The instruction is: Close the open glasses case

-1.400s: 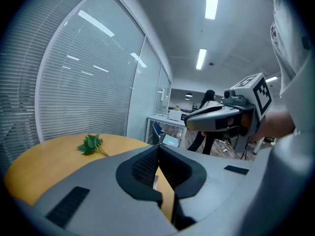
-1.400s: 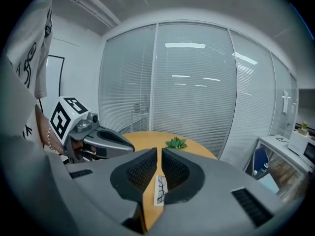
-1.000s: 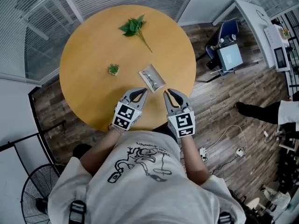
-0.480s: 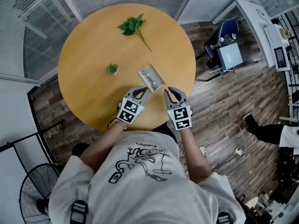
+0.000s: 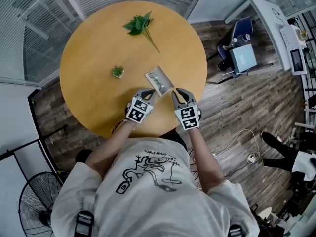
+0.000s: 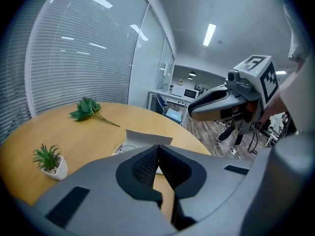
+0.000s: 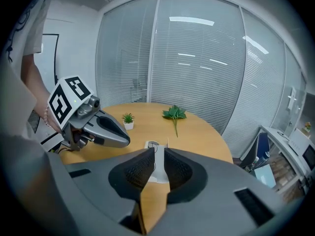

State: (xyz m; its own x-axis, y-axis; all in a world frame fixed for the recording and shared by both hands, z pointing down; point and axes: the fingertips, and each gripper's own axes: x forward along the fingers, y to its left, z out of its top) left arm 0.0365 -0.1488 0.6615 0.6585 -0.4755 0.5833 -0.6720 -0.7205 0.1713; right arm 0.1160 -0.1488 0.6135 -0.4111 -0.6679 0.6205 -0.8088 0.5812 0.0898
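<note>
The left gripper (image 5: 148, 94) and right gripper (image 5: 176, 93) had moved closer to the open white glasses case (image 5: 159, 81) on the round wooden desk (image 5: 94, 48). The left was clenched empty, the right barely parted and empty, and the lid was not yet closed.

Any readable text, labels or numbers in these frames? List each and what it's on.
Nothing reads clearly in any view.
T-shirt print: small lettering by the drawing, too blurred to read.
Marker cubes: black-and-white square patterns only, no letters or numbers.
Glasses case: no label visible.
</note>
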